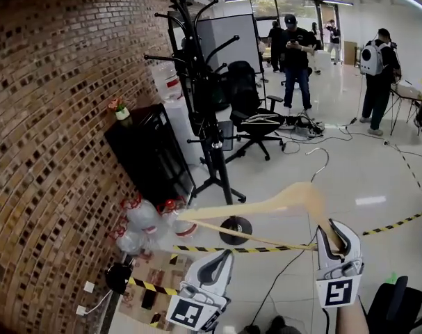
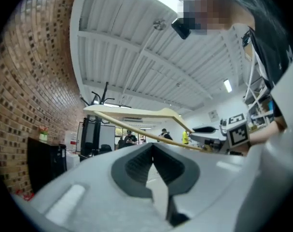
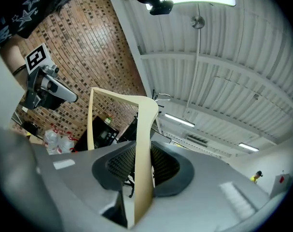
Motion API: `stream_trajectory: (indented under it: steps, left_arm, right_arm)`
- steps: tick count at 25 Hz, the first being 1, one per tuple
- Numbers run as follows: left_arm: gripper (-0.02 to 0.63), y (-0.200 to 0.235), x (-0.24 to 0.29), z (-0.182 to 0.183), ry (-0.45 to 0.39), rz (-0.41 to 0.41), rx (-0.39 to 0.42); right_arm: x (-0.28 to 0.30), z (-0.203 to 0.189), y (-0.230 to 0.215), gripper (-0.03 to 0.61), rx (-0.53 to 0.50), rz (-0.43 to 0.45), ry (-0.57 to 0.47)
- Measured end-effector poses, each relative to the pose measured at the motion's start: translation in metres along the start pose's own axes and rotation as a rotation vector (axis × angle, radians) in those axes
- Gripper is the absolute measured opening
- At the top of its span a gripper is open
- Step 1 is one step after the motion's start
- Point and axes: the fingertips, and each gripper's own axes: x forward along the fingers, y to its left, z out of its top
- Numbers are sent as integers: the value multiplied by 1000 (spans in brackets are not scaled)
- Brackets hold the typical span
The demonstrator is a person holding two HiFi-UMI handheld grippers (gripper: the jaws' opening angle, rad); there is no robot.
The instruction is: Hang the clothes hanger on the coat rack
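A pale wooden clothes hanger (image 1: 280,200) with a thin crossbar and a wire hook (image 1: 324,164) hangs in the air, roughly level. My right gripper (image 1: 334,232) is shut on its right end, and in the right gripper view the wooden arm (image 3: 145,129) runs between the pads. My left gripper (image 1: 220,257) sits lower left of the hanger, shut with nothing in it; the hanger (image 2: 136,113) is beyond its jaws (image 2: 152,146). The black coat rack (image 1: 207,110) with upturned hooks stands ahead by the brick wall, apart from the hanger.
A black cabinet (image 1: 151,155) stands left of the rack and a black office chair (image 1: 256,113) right of it. Plastic bottles (image 1: 138,225) lie by the brick wall (image 1: 51,131). Black-yellow tape (image 1: 224,249) crosses the floor. Several people (image 1: 294,47) stand far back.
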Motion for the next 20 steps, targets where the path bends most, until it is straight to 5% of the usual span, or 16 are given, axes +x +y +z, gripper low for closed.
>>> stream_trajectory:
  steps: [3, 9, 20]
  left_arm:
    - [5, 23, -5, 13, -23, 82, 44]
    - [5, 34, -9, 30, -39, 151, 77]
    - [5, 22, 2, 26, -21, 204, 126]
  right_arm:
    - [21, 9, 5, 97, -4, 32, 13]
    - [50, 59, 26, 97, -87, 128, -250]
    - [64, 39, 24, 97, -128, 208, -246]
